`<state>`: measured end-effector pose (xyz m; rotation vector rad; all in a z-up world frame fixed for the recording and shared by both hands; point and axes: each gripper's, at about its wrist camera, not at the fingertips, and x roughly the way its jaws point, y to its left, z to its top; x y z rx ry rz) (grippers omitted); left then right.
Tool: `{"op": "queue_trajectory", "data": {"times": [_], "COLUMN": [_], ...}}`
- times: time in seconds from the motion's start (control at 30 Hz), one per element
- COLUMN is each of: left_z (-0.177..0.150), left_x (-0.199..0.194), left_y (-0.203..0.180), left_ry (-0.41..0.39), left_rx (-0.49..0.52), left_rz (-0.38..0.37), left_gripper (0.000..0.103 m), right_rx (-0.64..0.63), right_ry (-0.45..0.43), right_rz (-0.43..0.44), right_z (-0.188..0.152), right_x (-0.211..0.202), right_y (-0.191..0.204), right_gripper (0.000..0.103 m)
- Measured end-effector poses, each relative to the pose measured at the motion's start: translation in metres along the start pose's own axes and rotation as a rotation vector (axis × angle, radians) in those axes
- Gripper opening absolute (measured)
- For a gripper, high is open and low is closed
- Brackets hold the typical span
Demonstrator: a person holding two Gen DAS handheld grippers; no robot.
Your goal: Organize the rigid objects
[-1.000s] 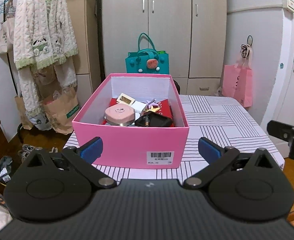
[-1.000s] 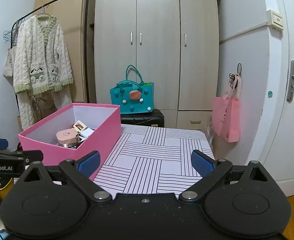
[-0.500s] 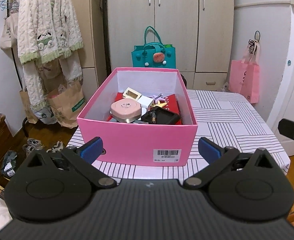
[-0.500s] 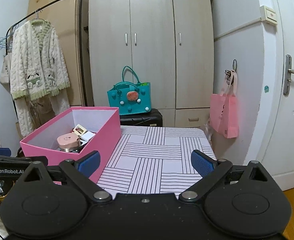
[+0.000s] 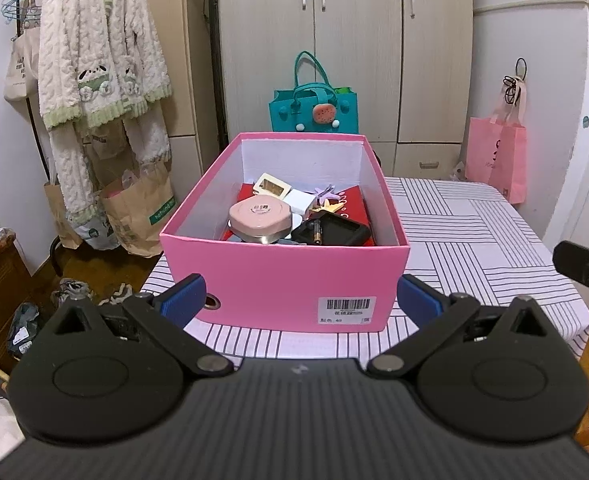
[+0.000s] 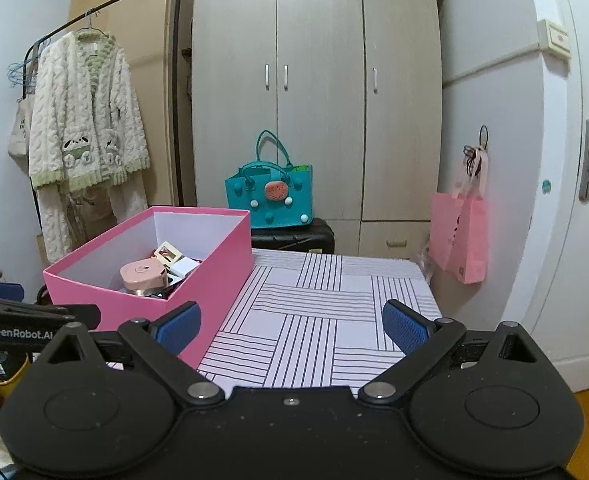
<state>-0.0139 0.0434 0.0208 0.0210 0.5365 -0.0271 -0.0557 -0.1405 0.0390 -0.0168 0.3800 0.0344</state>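
Both the left gripper (image 5: 299, 300) and right gripper (image 6: 290, 326) are wide open, holding nothing, near the pink box (image 5: 278, 280).

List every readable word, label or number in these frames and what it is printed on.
"GenRobot.AI": on the left gripper's black finger, seen in the right wrist view.
Barcode sticker on the pink box: print too small to read.
Paper bag, green label: blurred.
Tote bag: lettering unreadable.
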Motion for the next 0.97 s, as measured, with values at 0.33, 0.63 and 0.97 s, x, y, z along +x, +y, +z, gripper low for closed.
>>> {"op": "queue_trajectory", "data": {"times": [0.33, 0.63, 0.97], "left_z": [-0.0015, -0.0019, -0.0035], "left_x": [0.0028, 0.0027, -0.0002], "left_y": [0.0006, 0.0012, -0.0049], "left_ry": [-0.002, 0.014, 0.008], "left_rx": [-0.007, -0.018, 0.000], "left_rz": [-0.001, -0.027, -0.036], "left_gripper": [0.103, 0.103, 0.103], "right_rx": [0.013, 0.007, -0.008], "right_ry": [0.012, 0.030, 0.034], "right_rz": [-0.005, -0.004, -0.019], "right_z": [0.0029, 0.0006, -0.0018], "right_x": [0.0033, 0.0081, 0.0083], "right_y": [-0.0029, -0.0039, -0.0043], "right_gripper": [0.099, 0.099, 0.099]}}
